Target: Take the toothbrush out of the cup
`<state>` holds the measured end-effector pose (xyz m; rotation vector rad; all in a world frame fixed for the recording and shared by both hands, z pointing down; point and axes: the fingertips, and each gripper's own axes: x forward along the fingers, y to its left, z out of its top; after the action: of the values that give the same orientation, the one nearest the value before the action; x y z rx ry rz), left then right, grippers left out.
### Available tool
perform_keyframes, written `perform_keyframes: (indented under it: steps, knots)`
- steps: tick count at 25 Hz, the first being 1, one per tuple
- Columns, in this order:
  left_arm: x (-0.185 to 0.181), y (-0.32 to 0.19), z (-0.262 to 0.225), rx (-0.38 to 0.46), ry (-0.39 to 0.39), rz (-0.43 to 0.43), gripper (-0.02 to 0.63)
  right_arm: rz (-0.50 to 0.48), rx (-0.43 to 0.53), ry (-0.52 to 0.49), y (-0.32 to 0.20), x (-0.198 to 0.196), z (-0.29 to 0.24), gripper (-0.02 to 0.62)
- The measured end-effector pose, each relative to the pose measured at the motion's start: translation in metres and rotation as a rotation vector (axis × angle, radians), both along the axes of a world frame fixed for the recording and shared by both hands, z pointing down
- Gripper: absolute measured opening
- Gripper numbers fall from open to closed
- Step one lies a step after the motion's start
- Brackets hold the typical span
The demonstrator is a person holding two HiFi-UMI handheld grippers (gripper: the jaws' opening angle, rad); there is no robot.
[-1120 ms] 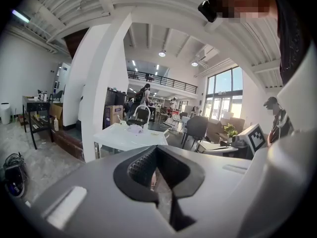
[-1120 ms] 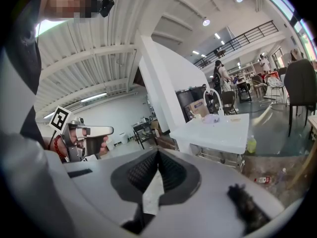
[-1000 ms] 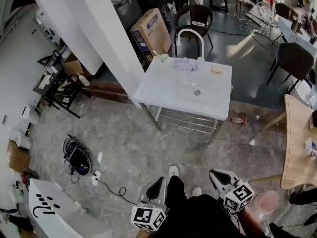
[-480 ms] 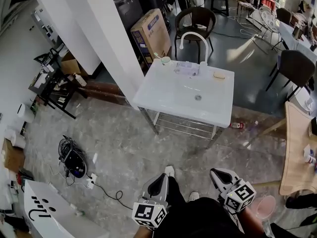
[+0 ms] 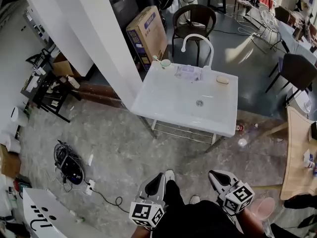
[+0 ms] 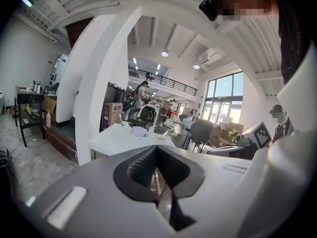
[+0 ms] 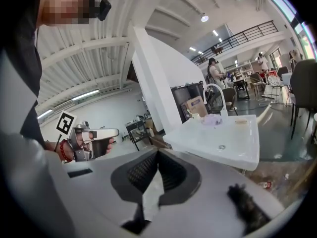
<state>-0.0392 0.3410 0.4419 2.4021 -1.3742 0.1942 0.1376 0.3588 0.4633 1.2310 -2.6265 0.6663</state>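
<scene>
Far ahead, a small pale cup stands on the back left corner of a white sink table, with a toothbrush leaning out of it. The cup also shows tiny in the left gripper view and the right gripper view. My left gripper and right gripper hang low by my legs, well short of the table. Both are shut and hold nothing, as seen for the left gripper and the right gripper.
On the sink table are a curved white faucet, a purple cloth and a soap bar. A white pillar and a cardboard box stand left of it, a chair behind. Cables lie on the floor; a wooden table is right.
The sink table has grown slightly larger and slid lower in the head view as I come nearer. Both grippers stay shut at the bottom of the view.
</scene>
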Motion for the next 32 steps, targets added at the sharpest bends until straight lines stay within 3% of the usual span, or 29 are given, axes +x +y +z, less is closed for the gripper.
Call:
perform_keyframes:
  steps: [5, 12, 25, 28, 32]
  knots:
    - [-0.02, -0.041, 0.0, 0.001, 0.019, 0.002, 0.009, 0.026, 0.001, -0.046, -0.043, -0.017, -0.013, 0.011]
    - [-0.055, -0.09, 0.008, -0.033, 0.045, 0.007, 0.009, 0.012, -0.001, 0.066, -0.085, -0.05, -0.006, 0.011]
    - [-0.131, -0.176, 0.012, -0.047, 0.082, 0.009, 0.009, 0.056, -0.011, 0.07, -0.164, -0.114, -0.014, 0.011]
    - [-0.141, -0.189, 0.01, -0.048, 0.117, -0.003, 0.009, 0.069, -0.008, 0.077, -0.173, -0.119, -0.016, 0.011]
    - [-0.149, -0.198, 0.009, -0.031, 0.104, -0.001, 0.009, 0.076, -0.014, 0.083, -0.178, -0.126, -0.014, 0.011]
